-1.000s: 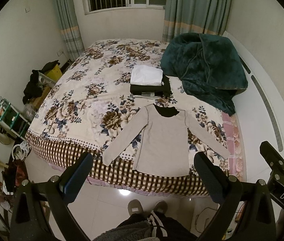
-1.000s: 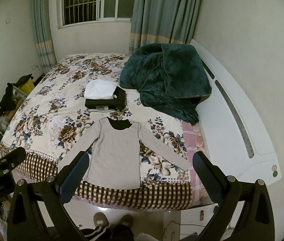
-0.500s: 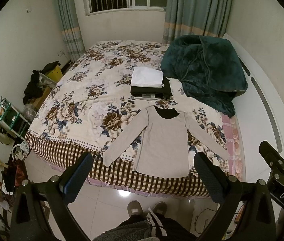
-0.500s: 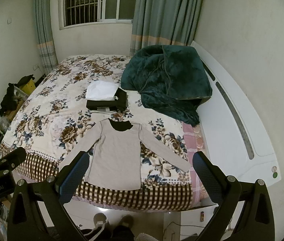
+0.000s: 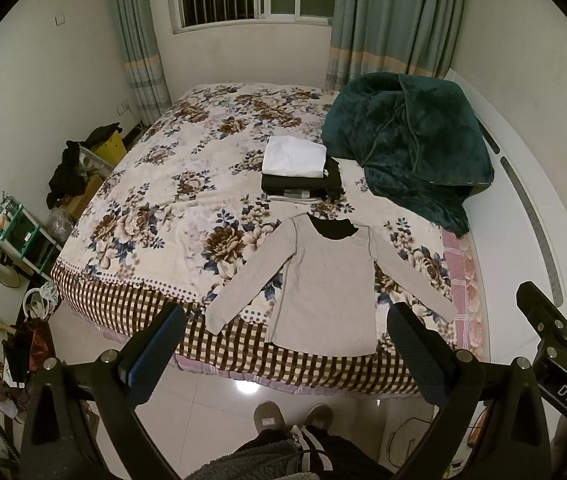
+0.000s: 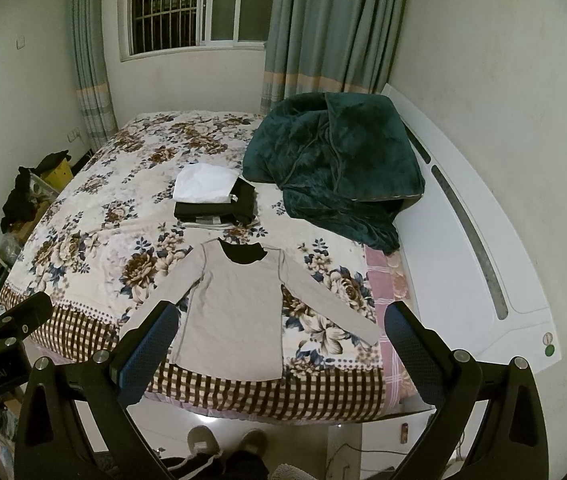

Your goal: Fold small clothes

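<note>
Off the bed's (image 5: 155,216) left edge, clutter (image 5: 79,168) sits on the floor (dark cloth over a yellow box, a green rack nearer the foot). The left gripper (image 5: 287,350) hangs above the floor short of the bed's foot edge, jaws spread wide, holding nothing. Between its fingers, seen beyond them, a grey shirt (image 5: 325,284) lies flat and face up near the foot edge, toward the right side, both sleeves slanting outward, its hem over the checked border, the dark collar pointing toward the window. Just past the collar, mid-bed, is a stack (image 5: 301,174) of folded clothes: white on top, black beneath, something pale under that. Right of the stack, a green blanket (image 5: 407,140) is heaped against the bed's right edge. The right gripper (image 6: 279,340) also hangs before the foot edge, jaws wide apart and empty, with the shirt (image 6: 235,304) framed between them and the stack (image 6: 213,196) beyond.
</note>
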